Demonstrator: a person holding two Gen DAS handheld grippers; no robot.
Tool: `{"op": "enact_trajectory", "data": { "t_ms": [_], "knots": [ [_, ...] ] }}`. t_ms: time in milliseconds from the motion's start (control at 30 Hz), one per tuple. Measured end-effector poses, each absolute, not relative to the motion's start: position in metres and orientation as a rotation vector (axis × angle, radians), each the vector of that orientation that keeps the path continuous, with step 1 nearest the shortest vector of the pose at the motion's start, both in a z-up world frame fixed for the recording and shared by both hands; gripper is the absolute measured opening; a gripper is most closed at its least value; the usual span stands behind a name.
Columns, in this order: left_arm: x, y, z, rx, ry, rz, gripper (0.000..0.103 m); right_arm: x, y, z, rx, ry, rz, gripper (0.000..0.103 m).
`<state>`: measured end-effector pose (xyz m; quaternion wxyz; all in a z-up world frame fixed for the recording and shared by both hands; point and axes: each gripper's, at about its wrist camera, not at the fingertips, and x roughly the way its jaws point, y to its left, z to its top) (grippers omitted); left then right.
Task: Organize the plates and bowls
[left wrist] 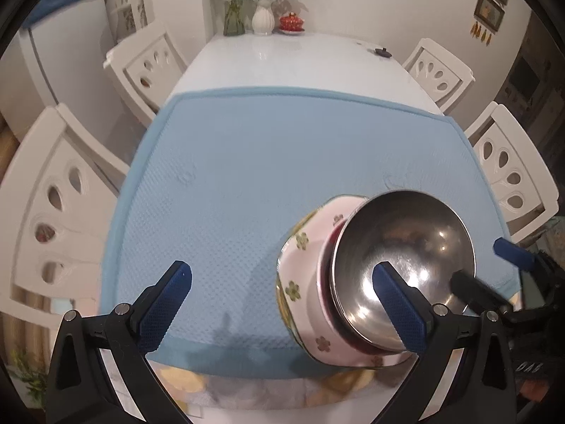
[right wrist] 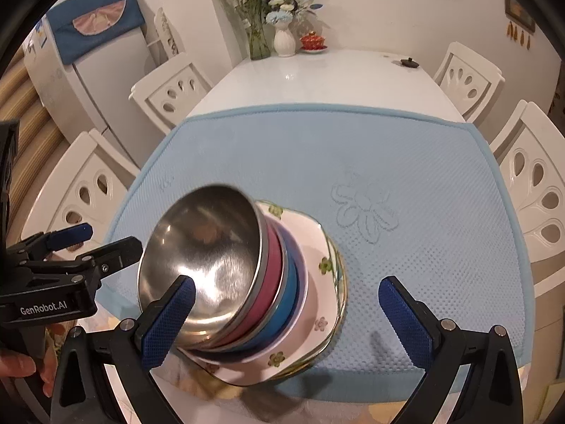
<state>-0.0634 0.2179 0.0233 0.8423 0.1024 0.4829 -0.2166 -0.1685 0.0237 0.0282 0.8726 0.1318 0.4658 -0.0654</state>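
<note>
Both grippers, left [left wrist: 282, 305] and right [right wrist: 286, 318], fingers spread wide, empty; bowl stack [right wrist: 247, 275] at 9 o'clock of right.

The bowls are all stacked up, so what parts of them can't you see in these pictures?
- Left wrist view: the steel bowl hides nearly all of the coloured bowls under it.
- Right wrist view: only side bands of the pink bowl and blue bowl show; their insides are covered.
- Both views: the flowered plate underside and stack base are hidden, and blurred.
</note>
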Motion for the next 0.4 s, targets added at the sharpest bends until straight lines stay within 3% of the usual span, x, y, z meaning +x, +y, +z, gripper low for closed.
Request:
{"op": "enact_trajectory", "data": {
  "t_ms": [400],
  "knots": [
    [-0.052,0.215,0.039,0.281,0.927,-0.46,0.102,-0.159,0.008,0.045,0.349,0.908,-0.177,0.103]
  ]
}}
